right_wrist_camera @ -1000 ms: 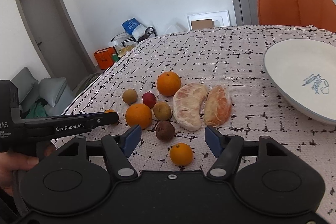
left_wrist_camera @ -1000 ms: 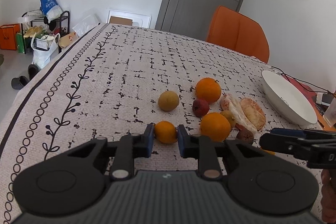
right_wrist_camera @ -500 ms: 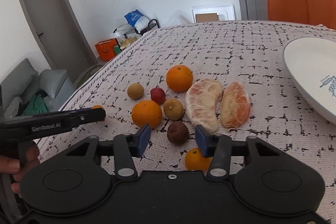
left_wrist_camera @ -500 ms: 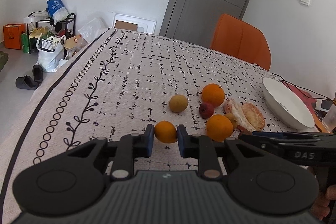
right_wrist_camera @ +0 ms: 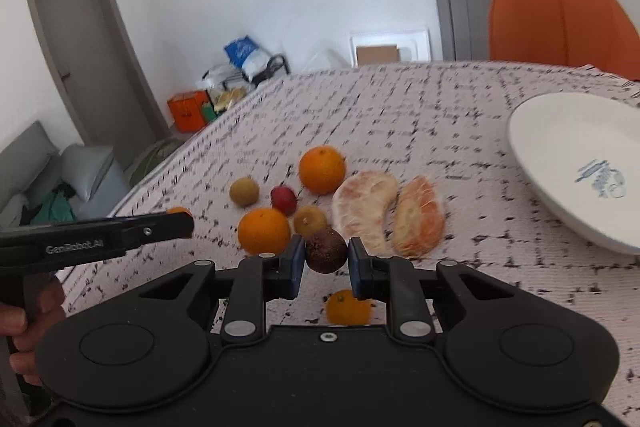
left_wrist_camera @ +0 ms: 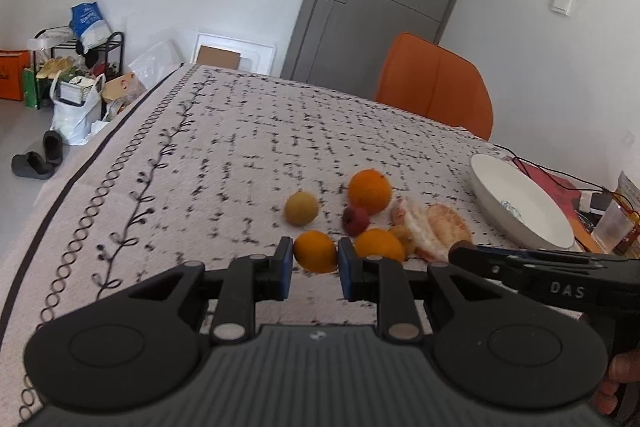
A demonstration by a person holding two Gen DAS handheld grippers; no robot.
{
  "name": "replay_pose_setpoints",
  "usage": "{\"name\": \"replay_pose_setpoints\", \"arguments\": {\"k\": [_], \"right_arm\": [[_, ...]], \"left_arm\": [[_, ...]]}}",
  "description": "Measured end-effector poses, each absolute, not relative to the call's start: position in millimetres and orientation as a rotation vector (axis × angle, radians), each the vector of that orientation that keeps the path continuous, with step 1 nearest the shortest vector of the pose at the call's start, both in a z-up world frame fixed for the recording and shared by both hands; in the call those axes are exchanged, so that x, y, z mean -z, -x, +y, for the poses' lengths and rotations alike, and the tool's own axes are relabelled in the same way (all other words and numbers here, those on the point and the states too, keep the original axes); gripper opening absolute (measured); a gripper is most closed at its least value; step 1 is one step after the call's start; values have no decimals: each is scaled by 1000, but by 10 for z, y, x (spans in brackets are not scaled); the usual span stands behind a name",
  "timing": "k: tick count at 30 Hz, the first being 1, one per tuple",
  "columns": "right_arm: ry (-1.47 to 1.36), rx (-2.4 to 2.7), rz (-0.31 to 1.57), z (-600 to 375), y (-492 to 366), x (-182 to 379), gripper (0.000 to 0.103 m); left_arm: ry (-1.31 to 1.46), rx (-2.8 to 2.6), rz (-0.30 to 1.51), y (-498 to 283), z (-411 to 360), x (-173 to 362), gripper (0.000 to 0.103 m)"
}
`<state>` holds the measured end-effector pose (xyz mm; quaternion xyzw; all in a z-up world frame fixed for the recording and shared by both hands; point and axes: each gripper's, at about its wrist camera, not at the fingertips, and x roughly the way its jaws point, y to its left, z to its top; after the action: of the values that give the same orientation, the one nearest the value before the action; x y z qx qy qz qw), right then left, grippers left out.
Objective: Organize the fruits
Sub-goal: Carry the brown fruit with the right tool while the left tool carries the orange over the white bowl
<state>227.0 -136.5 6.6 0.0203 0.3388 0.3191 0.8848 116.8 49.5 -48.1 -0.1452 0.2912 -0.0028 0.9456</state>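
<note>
Left wrist view: the left gripper is clenched on a small orange, apparently raised off the cloth, likely for carrying to the plate at far right. Other fruit lies just beyond.

Right wrist view: the right gripper grasps a brown fruit between its pads, just near of the loose pile. A mandarin sits under it on the cloth. Two peeled segments lie between pile and plate, which holds no fruit yet.
</note>
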Motion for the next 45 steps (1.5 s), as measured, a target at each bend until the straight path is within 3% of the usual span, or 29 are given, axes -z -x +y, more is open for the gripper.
{"name": "replay_pose_setpoints", "arguments": {"k": [45], "right_arm": [[-243, -400, 529, -2944, -2373, -138, 22]], "left_arm": [[59, 273, 558, -1893, -1138, 167, 22]]}}
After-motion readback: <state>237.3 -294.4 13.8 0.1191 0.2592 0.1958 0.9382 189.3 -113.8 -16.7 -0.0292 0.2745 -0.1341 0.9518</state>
